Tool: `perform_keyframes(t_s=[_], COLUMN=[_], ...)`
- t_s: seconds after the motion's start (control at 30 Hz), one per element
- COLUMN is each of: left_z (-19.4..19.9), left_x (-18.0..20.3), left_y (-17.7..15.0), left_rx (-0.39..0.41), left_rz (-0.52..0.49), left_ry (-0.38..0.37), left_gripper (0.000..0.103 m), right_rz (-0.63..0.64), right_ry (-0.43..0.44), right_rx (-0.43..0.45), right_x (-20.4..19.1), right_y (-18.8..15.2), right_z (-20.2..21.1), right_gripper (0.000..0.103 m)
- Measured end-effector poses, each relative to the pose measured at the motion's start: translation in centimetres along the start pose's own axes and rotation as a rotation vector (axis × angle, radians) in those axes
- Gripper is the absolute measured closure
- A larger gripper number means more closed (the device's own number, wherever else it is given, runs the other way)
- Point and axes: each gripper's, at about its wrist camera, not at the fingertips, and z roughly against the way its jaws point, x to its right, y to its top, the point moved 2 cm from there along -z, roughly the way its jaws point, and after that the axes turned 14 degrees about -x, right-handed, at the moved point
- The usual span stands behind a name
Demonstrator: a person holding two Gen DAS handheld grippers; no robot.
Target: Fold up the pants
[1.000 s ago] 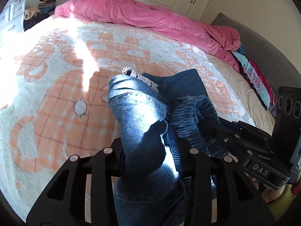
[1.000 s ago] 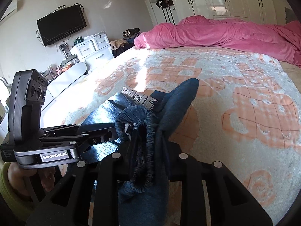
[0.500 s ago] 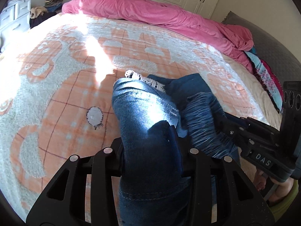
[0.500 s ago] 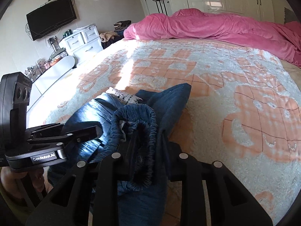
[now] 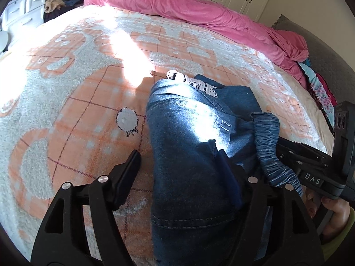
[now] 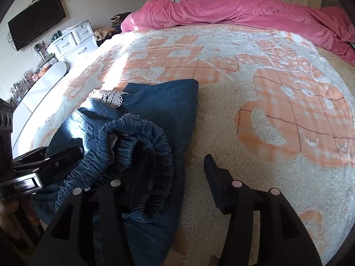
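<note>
Blue denim pants (image 5: pixel 190 137) with a white lace trim (image 5: pixel 195 83) lie bunched on the orange and white bed blanket (image 5: pixel 66 84). My left gripper (image 5: pixel 179 161) is open, its fingers wide apart with the pants lying between them. My right gripper (image 6: pixel 175 168) is open too; the gathered elastic waistband (image 6: pixel 142 146) drapes over its left finger. In the right wrist view the pants (image 6: pixel 164 102) lie left of centre. Each gripper shows in the other's view: the right one (image 5: pixel 310 166), the left one (image 6: pixel 40 161).
A pink duvet (image 5: pixel 199 11) is heaped along the far side of the bed, and it also shows in the right wrist view (image 6: pixel 244 11). White drawers (image 6: pixel 73 42) and a wall TV (image 6: pixel 37 22) stand left of the bed. Colourful cloth (image 5: pixel 319 86) lies by the grey headboard.
Both grippers have opened and let go of the pants. The pants have dropped lower onto the blanket and spread out.
</note>
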Motion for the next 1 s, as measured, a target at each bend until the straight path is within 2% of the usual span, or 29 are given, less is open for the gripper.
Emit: perform_keyframes(t_s=[0.1,0.33,0.5,0.53,0.57,0.6,0.73,1.0], left_z=[0.4,1.7,3.5,3.9,4.4,4.7,6.4,9.2], left_x=[-0.1,-0.2,0.1,0.1,0.2,0.2,0.6,1.1], left_y=[-0.4,-1.4,-2.2,-2.4,-2.6,-2.8,-3.5,-5.1], left_rx=[0.007,0.027,0.059,0.065,0.074,0.079,0.108,0.136], left_rz=[0.005,0.02,0.01,0.007,0.006,0.006,-0.002,-0.01], left_ry=[0.002,-0.001,0.023,0.022,0.021,0.023,0.045,0.089], left_gripper=[0.034,0.026,0.018,0.018,0.017,0.014,0.01,0.01], right_rz=[-0.007,-0.031,-0.014,-0.012,-0.009,-0.008,0.003,0.02], right_ry=[-0.003,-0.025,-0.028,-0.029,-0.028,-0.028,-0.027,-0.026], right_rx=[0.002,0.013,0.041,0.051,0.063,0.076,0.115,0.175], right_x=[0.2,0.6,0.4,0.3,0.2,0.1,-0.6,-1.8], right_y=[-0.2,-1.1,-2.2,-2.4,-2.7,-2.9,-3.8,-5.5], right_z=[0.3,1.4,3.1,3.6,4.1,4.6,6.4,9.5], right_gripper=[0.049,0.032,0.031,0.029,0.018,0.017,0.017,0.016])
